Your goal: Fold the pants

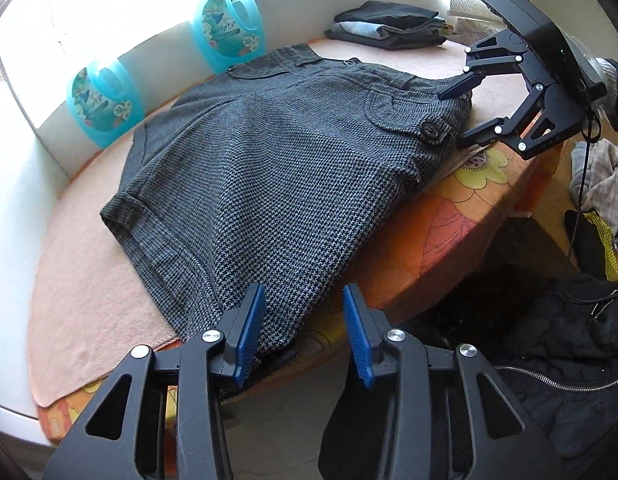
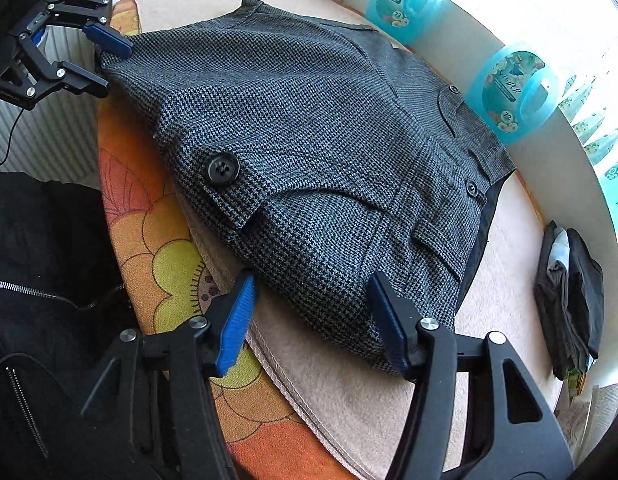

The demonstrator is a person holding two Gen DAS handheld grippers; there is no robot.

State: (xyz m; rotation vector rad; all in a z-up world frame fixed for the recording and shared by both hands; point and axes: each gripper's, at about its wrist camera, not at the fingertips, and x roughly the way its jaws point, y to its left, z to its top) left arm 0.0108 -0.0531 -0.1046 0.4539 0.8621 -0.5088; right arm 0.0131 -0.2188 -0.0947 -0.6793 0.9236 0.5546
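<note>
Grey houndstooth pants lie folded flat on a pink towel, on a round table with a floral cloth. In the left wrist view my left gripper straddles the near hem corner at the table edge. Its blue pads stand apart and do not squeeze the fabric. In the right wrist view the same pants show a large black button, and my right gripper straddles the waistband corner with its jaws apart. Each gripper shows in the other view, the right gripper and the left gripper, both with cloth between parted fingers.
Two blue detergent bottles stand along the white wall behind the table. A stack of folded dark clothes sits at the far side. A black zipped jacket and a heap of loose clothes lie off the table's near edge.
</note>
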